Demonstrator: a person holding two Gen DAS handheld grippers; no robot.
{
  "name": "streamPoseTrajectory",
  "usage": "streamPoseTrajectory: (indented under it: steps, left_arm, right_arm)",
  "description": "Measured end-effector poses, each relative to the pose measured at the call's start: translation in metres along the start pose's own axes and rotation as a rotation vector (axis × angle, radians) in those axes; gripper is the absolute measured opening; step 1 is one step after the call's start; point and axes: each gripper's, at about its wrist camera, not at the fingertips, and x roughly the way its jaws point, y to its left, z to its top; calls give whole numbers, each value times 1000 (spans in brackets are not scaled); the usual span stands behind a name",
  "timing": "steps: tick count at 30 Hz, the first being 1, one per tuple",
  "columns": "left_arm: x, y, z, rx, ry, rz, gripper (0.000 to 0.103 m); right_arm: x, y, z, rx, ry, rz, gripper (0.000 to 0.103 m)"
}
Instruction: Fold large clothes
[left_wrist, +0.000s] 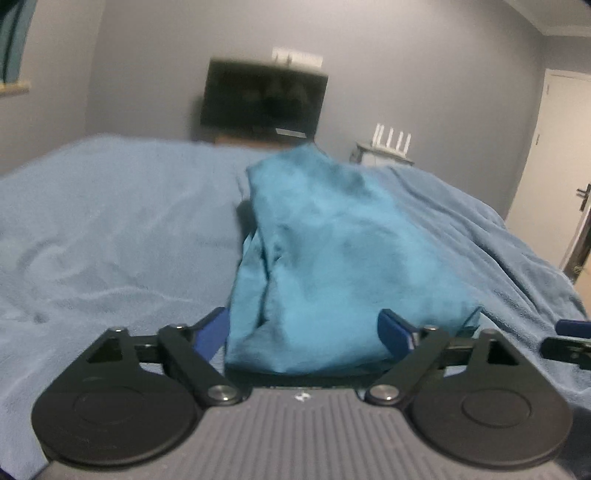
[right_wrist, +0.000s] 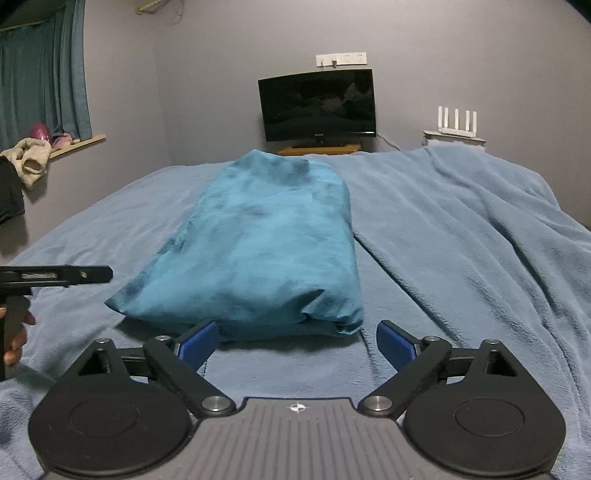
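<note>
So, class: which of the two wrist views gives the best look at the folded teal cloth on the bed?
The right wrist view: the teal cloth lies sharp and whole on the blue blanket, every edge visible. In the left wrist view it is blurred, and the left gripper hides its near edge.

**A:** ok so on the left wrist view we're sitting right behind the left gripper (left_wrist: 301, 332), looking forward and a bit down along its fingers. The folded teal garment (left_wrist: 332, 251) starts right between the fingertips and fills the middle, so we're really close. Whole view is smeared.

**B:** On the right wrist view we're behind the right gripper (right_wrist: 295, 341), same forward, slightly downward tilt, but the garment (right_wrist: 266, 240) lies just ahead of the tips, so we're further back. It's sharp.

**A:** Shared stuff: the garment, the blue blanket (left_wrist: 110, 229) around it, and straight ahead the TV (left_wrist: 264, 98) and router (left_wrist: 393, 138) by the far wall.

**B:** Plus we catch your claw (right_wrist: 55, 275) off to our left.
</note>
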Motion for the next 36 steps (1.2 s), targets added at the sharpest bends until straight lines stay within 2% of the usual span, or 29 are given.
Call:
streamPoseTrajectory:
  steps: [2,6,9,11,12,15,17,20,23,27,36]
  left_arm:
    - [-10,-23,-5,38,-11,59,94]
    - [-21,-67,-21,99,1,240,97]
    - [-14,-82,-30,97,61,256,97]
    - [-6,-82,-33,65,86,304,98]
    - [-1,-80,-34,42,104,310,98]
    - [20,-69,-41,-35,201,250,98]
    - [29,-68,-45,-51,226,236,98]
    - [33,-81,-50,43,226,277,98]
    - [31,-88,-53,94,201,276,98]
    - [27,-91,-53,101,179,266,98]
    - [26,-91,-53,114,181,264,98]
  right_arm:
    - [5,5,-1,-2,3,3,103]
    - [24,13,-8,-45,30,-37,103]
    - [33,14,-16,-58,77,-44,103]
    - [36,16,-21,-83,92,-49,103]
    - [37,16,-23,-91,98,-52,103]
    - [42,14,-24,-78,106,-59,103]
    - [46,13,-25,-62,102,-62,103]
    - [49,14,-26,-66,105,-66,103]
    - [50,17,-27,-88,108,-66,103]
    - [48,15,-23,-83,99,-72,103]
    - [49,10,-23,-49,122,-71,103]
